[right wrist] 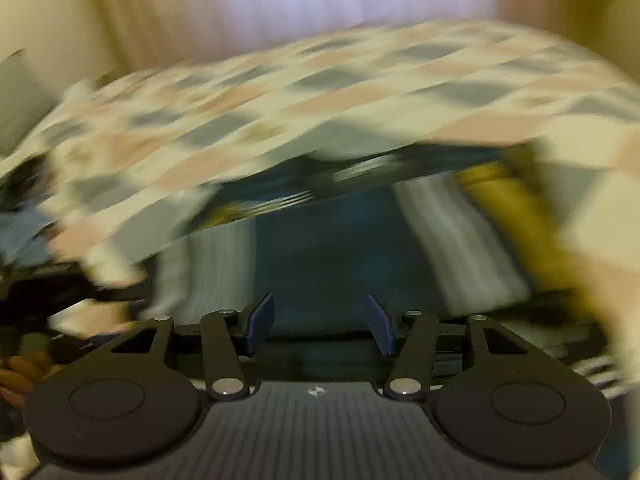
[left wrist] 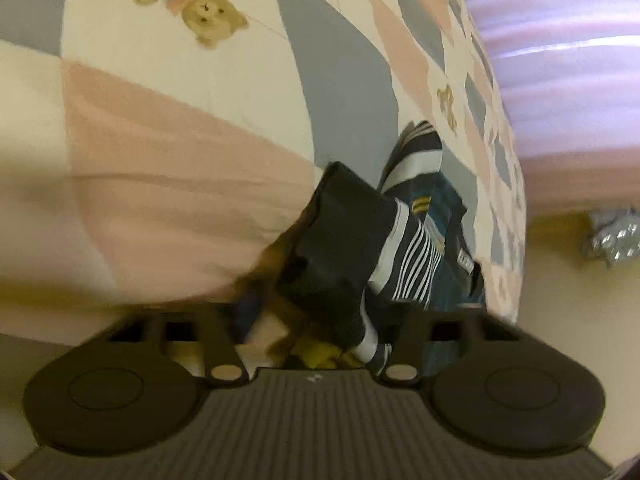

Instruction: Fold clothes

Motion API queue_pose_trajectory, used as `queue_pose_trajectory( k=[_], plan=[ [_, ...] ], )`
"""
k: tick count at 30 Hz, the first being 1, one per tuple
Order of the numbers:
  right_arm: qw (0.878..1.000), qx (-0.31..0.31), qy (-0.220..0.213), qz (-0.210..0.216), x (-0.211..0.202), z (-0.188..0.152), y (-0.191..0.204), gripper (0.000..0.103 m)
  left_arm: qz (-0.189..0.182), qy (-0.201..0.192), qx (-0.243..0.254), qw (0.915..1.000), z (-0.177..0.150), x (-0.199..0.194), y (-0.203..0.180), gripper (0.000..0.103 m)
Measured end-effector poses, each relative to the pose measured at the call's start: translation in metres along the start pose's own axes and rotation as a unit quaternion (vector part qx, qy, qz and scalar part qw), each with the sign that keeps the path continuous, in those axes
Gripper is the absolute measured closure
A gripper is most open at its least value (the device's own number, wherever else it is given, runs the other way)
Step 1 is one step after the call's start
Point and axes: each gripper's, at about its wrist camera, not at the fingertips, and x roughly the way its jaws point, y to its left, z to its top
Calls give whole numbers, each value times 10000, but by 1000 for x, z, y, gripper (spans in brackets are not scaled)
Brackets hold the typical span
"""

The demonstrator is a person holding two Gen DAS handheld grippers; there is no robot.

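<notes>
A dark navy garment (left wrist: 404, 256) with white stripes, teal panels and yellow trim lies bunched on the patchwork quilt (left wrist: 180, 120). A thick fold of it rises from between the jaws of my left gripper (left wrist: 320, 332) and hides the pads; the gripper looks shut on that fold. In the blurred right wrist view the same garment (right wrist: 320, 240) spreads flat below my right gripper (right wrist: 320, 322). Its blue pads (right wrist: 260, 322) stand well apart with nothing between them, just above the teal cloth.
The quilt (right wrist: 320, 92) with teddy-bear print covers the bed. A pale pink curtain (left wrist: 560, 60) hangs behind it. A crumpled silver object (left wrist: 612, 236) sits off the bed's right edge. More dark and blue clothing (right wrist: 20, 232) lies at far left.
</notes>
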Motion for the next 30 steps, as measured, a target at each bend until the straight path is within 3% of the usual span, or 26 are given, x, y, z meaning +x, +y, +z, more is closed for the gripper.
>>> queue_pose_trajectory(
  k=[2,6,8,10,11,12,14,17,19,21,23,24,26,28,30],
  plan=[
    [9985,-87,-138,-530,-10,1,-37,51,70,-83,293,9995,-1,1,-11,94],
    [9888,-651,-54,-1344,-14,-8,-84,53,318,-163,919,9951,-2,-2,-32,94],
    [9839,-993,80,-1486,-5,-13,-97,53,438,-46,877,9952,-1,3,-30,89],
    [9803,-1330,195,-1447,11,-18,-106,55,490,-42,857,9951,-1,7,-30,92],
    [9788,-1455,267,-1417,20,-20,-108,66,478,-88,948,9943,-2,6,-34,96],
    [9771,-1578,339,-1388,30,-22,-109,103,458,-152,1115,9926,-4,5,-41,99],
    [9808,-1437,304,-1283,36,-26,-117,101,505,-325,1672,9841,-12,0,-57,99],
    [9917,-584,258,-1115,31,-35,-142,101,659,-249,2330,9699,-27,1,-67,99],
    [9926,40,425,-1139,35,-46,-160,102,728,-194,2429,9671,-35,2,-66,99],
    [9915,586,494,-1053,37,-49,-175,101,703,-192,2297,9705,-37,-1,-61,94],
    [9905,813,588,-941,37,-41,-183,99,705,-157,1933,9785,-31,-2,-52,82],
    [9905,707,648,-982,36,-37,-182,92,650,-121,1683,9835,-28,-2,-45,74],
    [9915,459,661,-1019,29,-26,-174,87,495,-58,1187,9917,-22,-2,-32,71],
    [9934,296,461,-1006,17,-16,-164,81,356,-40,809,9961,-19,-2,-23,65],
    [9952,279,172,-921,7,-4,-155,69,247,-53,519,9983,-17,-1,-17,66]
  ],
)
